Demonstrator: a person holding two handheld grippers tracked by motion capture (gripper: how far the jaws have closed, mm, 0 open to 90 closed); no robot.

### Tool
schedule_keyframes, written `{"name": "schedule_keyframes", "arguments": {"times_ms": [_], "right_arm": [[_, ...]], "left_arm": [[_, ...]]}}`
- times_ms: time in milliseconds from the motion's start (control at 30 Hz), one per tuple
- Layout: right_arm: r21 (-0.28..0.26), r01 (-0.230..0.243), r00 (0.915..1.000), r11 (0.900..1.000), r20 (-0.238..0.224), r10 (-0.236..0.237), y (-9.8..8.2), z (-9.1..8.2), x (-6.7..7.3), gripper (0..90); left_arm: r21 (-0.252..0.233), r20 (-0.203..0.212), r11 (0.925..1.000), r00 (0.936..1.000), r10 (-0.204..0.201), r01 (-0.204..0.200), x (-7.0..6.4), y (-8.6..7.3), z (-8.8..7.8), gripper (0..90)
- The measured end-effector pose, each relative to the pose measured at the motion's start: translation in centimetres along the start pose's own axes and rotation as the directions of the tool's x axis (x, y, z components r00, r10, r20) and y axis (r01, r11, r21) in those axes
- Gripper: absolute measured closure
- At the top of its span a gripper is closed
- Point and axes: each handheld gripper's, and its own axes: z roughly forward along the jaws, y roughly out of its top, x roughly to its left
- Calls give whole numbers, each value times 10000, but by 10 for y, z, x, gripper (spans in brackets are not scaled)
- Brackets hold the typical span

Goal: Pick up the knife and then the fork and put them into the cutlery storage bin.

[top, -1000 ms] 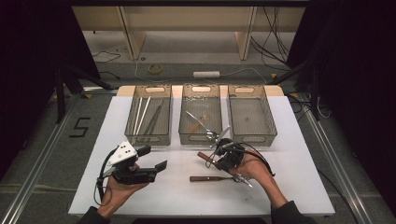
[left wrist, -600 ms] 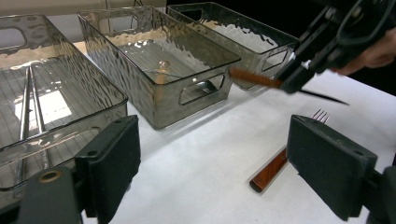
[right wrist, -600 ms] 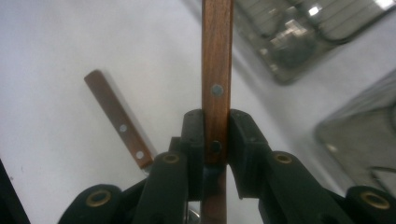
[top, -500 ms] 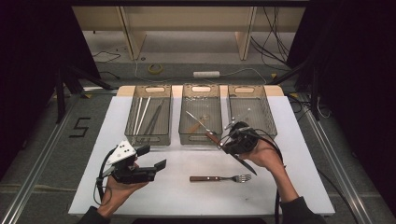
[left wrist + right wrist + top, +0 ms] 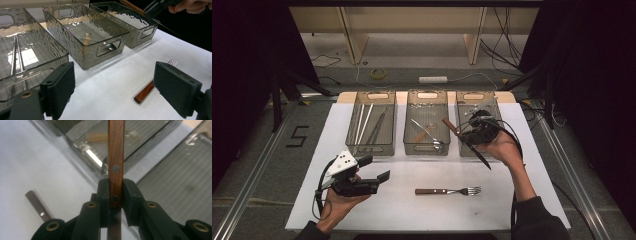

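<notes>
My right gripper (image 5: 470, 134) is shut on a knife (image 5: 452, 127) with a wooden handle, held in the air over the front of the right bin (image 5: 468, 98). In the right gripper view the pads clamp the handle (image 5: 116, 150) by its lower rivet, and the handle points away from me. The dark blade (image 5: 482, 159) slants down toward the table's front. A fork (image 5: 447, 191) with a wooden handle lies flat on the white table, tines to the right. My left gripper (image 5: 374, 168) stands open at the front left with nothing between its fingers; the fork's handle (image 5: 144, 91) lies ahead of it.
Three clear bins stand in a row at the back. The left bin (image 5: 389, 122) holds long metal sticks, and the middle bin (image 5: 408, 122) holds a spoon and other cutlery. The white table top (image 5: 522, 180) ends close behind the bins and at the front.
My right gripper has lifted the knife off the table beside the fork and carried it back and to the right, over the right bin. The left gripper and the fork have stayed put.
</notes>
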Motion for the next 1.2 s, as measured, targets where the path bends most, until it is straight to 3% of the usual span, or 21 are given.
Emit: {"name": "schedule_keyframes", "arguments": {"times_ms": [300,567,933,1200], "right_arm": [[-458,-491,9980,9977,370,508,19,-6,-23,776],[-826,-1097,9901,9905,789,1163,32,-3,-46,776],[-1343,-1965,9707,9713,1129,2120,37,2,-64,775],[-1455,-2242,9576,9636,1504,2456,38,10,-70,775]], "left_arm": [[-29,-1,10000,10000,-6,6,0,0,0,174],[-52,-3,10000,10000,-15,15,0,0,0,174],[-72,-3,10000,10000,-3,3,-1,0,-1,174],[-61,10,10000,10000,32,-32,-1,0,-1,174]]}}
